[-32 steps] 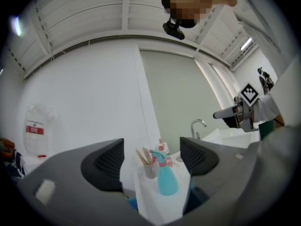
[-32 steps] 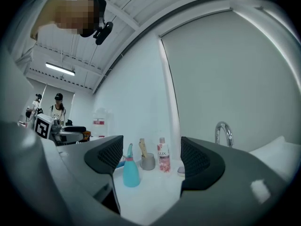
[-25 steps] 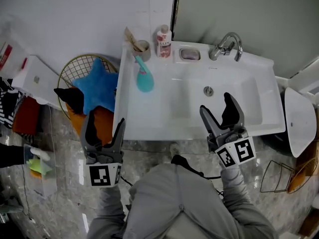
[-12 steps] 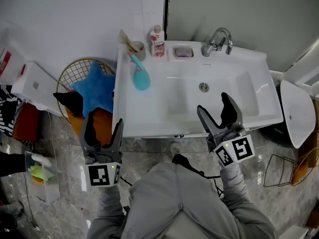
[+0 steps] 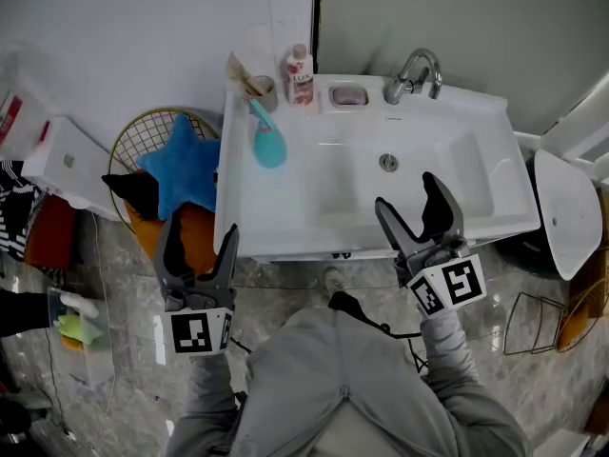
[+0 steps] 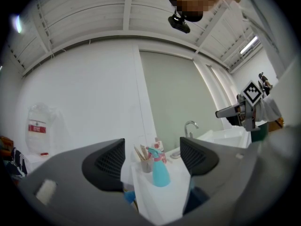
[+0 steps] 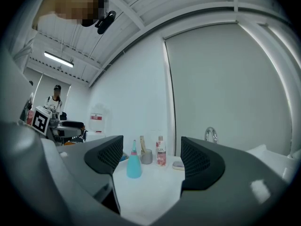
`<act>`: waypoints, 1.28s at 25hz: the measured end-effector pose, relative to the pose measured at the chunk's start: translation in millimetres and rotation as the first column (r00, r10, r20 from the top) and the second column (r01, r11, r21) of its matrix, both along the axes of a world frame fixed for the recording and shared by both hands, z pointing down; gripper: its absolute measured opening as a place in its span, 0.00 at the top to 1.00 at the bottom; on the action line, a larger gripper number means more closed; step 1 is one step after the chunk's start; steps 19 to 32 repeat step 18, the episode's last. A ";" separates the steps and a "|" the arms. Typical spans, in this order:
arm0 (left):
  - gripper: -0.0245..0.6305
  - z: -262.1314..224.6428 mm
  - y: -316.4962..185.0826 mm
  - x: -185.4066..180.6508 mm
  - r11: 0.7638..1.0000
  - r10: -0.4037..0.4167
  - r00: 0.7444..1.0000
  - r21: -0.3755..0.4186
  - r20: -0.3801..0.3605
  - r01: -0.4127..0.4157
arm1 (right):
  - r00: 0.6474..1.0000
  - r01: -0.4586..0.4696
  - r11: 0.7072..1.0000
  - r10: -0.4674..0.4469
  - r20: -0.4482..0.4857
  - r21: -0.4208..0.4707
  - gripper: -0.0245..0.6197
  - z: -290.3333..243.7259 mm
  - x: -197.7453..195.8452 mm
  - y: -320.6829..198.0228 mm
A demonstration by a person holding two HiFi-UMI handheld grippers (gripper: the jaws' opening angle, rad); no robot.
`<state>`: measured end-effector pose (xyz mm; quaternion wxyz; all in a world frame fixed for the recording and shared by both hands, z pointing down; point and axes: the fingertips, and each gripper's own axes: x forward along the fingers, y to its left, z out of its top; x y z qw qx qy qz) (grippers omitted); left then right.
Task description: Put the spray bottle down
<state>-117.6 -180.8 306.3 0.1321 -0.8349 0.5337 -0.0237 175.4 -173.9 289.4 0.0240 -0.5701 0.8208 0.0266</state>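
Head view: spray bottle (image 5: 268,143) stands, apparently upright, on the sink (image 5: 324,193) ledge, ahead of the nearer left tongs (image 5: 200,232). These and the right tongs (image 5: 410,198) gape wide, empty.

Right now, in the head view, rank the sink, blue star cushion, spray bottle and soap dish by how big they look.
1. sink
2. blue star cushion
3. spray bottle
4. soap dish
None look close enough in size to tie.
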 end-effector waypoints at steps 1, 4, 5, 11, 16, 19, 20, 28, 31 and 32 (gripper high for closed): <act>0.34 0.4 0.5 0.2 1.000 0.001 1.000 -0.001 -0.001 -0.001 | 1.000 0.000 1.000 0.000 -0.005 0.002 0.40 -0.4 -0.2 1.0; 0.34 3.2 1.5 1.4 1.000 0.001 1.000 -0.011 -0.002 -0.001 | 1.000 -0.002 1.000 0.002 -0.015 0.004 0.40 -0.4 -0.1 3.4; 0.34 3.6 1.8 2.3 1.000 0.001 1.000 -0.016 -0.005 -0.001 | 1.000 -0.004 1.000 0.004 -0.015 0.004 0.40 -0.4 0.1 3.8; 0.34 4.3 2.7 2.9 1.000 0.006 1.000 -0.017 -0.014 -0.006 | 1.000 -0.006 1.000 0.007 -0.013 0.004 0.40 -1.6 1.5 6.4; 0.34 6.0 1.7 2.9 1.000 0.005 1.000 -0.019 -0.014 -0.006 | 1.000 -0.005 1.000 0.005 -0.013 0.006 0.40 -1.5 0.7 5.6; 0.34 6.7 0.8 2.9 1.000 0.005 1.000 -0.020 -0.013 -0.005 | 1.000 -0.003 1.000 0.003 -0.013 0.006 0.40 -1.7 -0.1 4.6; 0.34 6.7 0.8 2.9 1.000 0.005 1.000 -0.020 -0.013 -0.005 | 1.000 -0.003 1.000 0.003 -0.013 0.006 0.40 -1.7 -0.1 4.6; 0.34 6.7 0.8 2.9 1.000 0.005 1.000 -0.020 -0.013 -0.005 | 1.000 -0.003 1.000 0.003 -0.013 0.006 0.40 -1.7 -0.1 4.6; 0.34 6.7 0.8 2.9 1.000 0.005 1.000 -0.020 -0.013 -0.005 | 1.000 -0.003 1.000 0.003 -0.013 0.006 0.40 -1.7 -0.1 4.6; 0.34 6.7 0.8 2.9 1.000 0.005 1.000 -0.020 -0.013 -0.005 | 1.000 -0.003 1.000 0.003 -0.013 0.006 0.40 -1.7 -0.1 4.6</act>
